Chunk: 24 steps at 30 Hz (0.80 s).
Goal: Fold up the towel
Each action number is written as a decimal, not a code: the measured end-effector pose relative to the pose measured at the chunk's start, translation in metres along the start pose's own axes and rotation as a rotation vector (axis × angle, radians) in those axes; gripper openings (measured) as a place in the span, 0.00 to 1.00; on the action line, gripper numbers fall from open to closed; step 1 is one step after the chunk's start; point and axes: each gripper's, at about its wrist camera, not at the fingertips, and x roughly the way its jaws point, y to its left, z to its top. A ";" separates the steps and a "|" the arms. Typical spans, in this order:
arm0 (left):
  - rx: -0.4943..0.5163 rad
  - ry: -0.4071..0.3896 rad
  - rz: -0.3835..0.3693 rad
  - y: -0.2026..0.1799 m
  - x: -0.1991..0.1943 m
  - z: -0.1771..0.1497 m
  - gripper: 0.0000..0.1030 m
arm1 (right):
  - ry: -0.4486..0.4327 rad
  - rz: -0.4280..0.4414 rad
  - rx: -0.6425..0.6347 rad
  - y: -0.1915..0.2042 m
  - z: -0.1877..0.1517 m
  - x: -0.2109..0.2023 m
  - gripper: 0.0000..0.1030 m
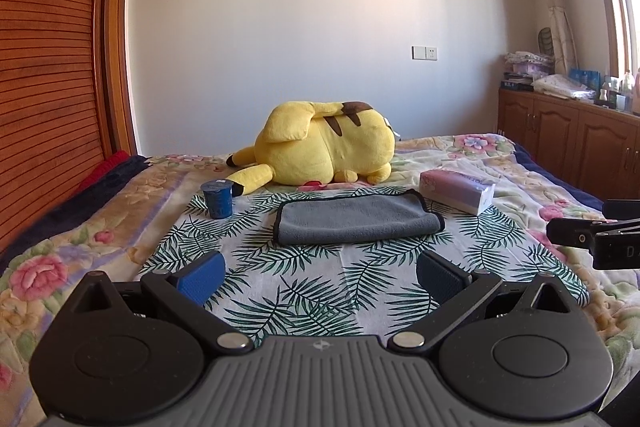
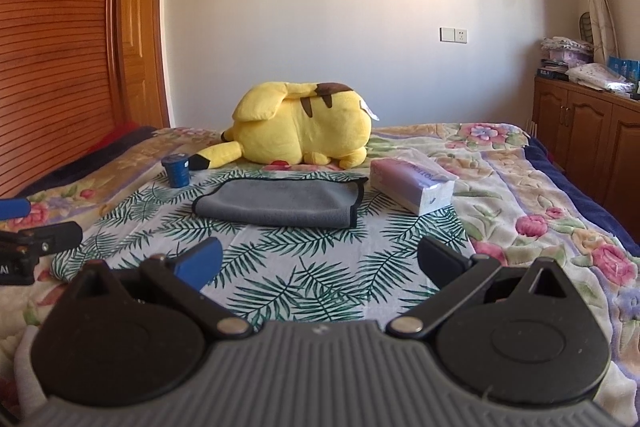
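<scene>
A grey towel [image 1: 352, 219] with black trim lies folded over on a leaf-print cloth [image 1: 304, 291] on the bed; it also shows in the right wrist view [image 2: 280, 205]. My left gripper [image 1: 320, 275] is open and empty, held back from the towel's near edge. My right gripper [image 2: 320, 263] is open and empty, also short of the towel. The right gripper's body [image 1: 600, 235] shows at the right edge of the left wrist view. The left gripper's body [image 2: 32, 247] shows at the left edge of the right wrist view.
A yellow plush toy [image 1: 320, 147] lies behind the towel. A blue cup [image 1: 218, 201] stands left of the towel. A tissue pack [image 1: 456, 191] lies right of it. A wooden wardrobe [image 1: 48, 67] is at left, and cabinets [image 1: 568, 139] are at right.
</scene>
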 end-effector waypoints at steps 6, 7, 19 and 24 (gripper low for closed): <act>-0.003 -0.017 0.007 0.000 -0.001 0.001 0.84 | -0.008 -0.010 -0.004 0.000 0.000 0.000 1.00; -0.002 -0.018 0.008 0.000 -0.001 0.001 0.84 | -0.009 -0.010 -0.004 0.000 0.000 0.000 1.00; 0.004 -0.016 0.009 0.000 -0.001 0.000 0.84 | -0.010 -0.010 -0.004 -0.001 0.000 -0.001 1.00; 0.004 -0.017 0.009 0.000 -0.001 0.000 0.84 | -0.010 -0.010 -0.004 -0.001 0.000 -0.001 1.00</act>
